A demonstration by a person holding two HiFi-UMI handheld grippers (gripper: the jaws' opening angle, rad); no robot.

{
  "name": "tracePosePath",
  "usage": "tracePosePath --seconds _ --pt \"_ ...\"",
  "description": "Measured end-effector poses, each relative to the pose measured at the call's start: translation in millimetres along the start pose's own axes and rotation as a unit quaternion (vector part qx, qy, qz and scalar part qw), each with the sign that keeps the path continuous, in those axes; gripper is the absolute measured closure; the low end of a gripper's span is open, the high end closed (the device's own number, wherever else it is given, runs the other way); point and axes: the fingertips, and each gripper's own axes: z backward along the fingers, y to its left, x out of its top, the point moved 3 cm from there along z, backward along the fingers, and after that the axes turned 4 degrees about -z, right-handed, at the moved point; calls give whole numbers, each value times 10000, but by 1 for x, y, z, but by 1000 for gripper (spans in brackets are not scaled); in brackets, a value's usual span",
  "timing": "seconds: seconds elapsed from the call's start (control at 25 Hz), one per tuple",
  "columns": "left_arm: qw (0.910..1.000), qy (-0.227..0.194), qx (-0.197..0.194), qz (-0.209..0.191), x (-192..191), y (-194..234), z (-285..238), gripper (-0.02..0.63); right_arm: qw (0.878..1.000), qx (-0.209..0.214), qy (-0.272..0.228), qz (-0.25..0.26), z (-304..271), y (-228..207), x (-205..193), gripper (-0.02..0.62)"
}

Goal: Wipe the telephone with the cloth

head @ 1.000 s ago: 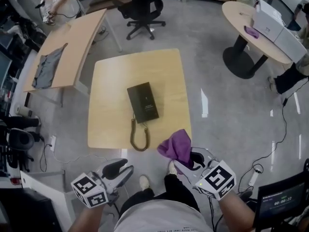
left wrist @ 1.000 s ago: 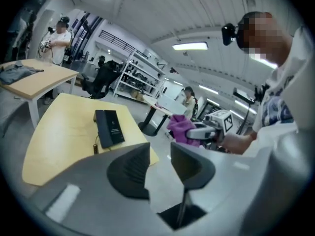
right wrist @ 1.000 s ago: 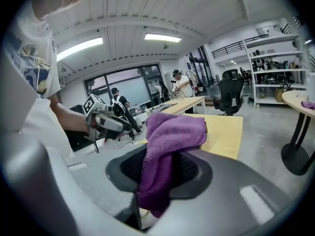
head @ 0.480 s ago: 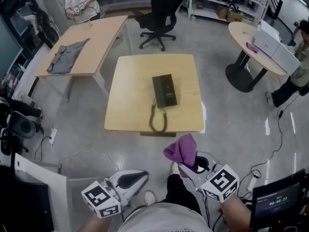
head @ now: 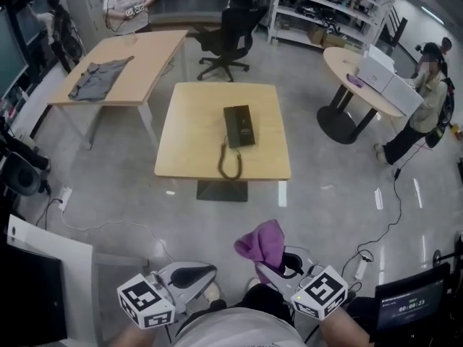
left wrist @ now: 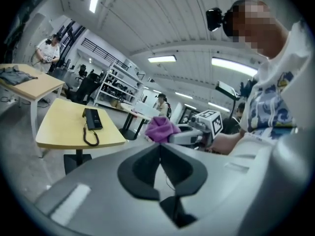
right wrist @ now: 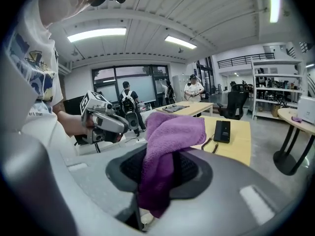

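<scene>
A black telephone (head: 239,125) with a coiled cord (head: 229,163) lies on a square wooden table (head: 195,150), well ahead of me. It also shows as the telephone (left wrist: 92,118) in the left gripper view and the telephone (right wrist: 222,131) in the right one. My right gripper (head: 278,266) is shut on a purple cloth (head: 262,241), held low near my body; the cloth (right wrist: 165,154) bunches between its jaws. My left gripper (head: 194,274) is shut and empty, its jaws pressed together, level with the right one.
A second wooden table (head: 119,67) with a grey garment (head: 98,76) stands at the back left, a black office chair (head: 228,31) behind the telephone table. A round table (head: 358,85) with boxes and a person (head: 423,96) are at the right. Cables (head: 391,215) trail over the floor.
The left gripper's jaws have closed from open. The view has drawn back: the telephone table now lies farther ahead. The cloth stays in the right gripper.
</scene>
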Motion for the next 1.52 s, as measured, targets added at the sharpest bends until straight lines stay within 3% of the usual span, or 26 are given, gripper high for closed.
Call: tracePosePath --seconds 0.36,0.56,0.96,1.52 --pt "9994 -273 221 -34 10 -44 -31 603 9997 -29 -208 138 63 -1 -15 479" --pt "9988 -372 177 -275 23 -80 -60 603 9991 -96 -372 176 105 -11 -20 479" --pt "9969 -500 448 -407 5 -140 -84 603 9982 179 -439 373 156 -7 -48 479" --pt "9971 -379 577 -307 -1 -153 -86 602 9967 414 -413 571 160 5 -45 480"
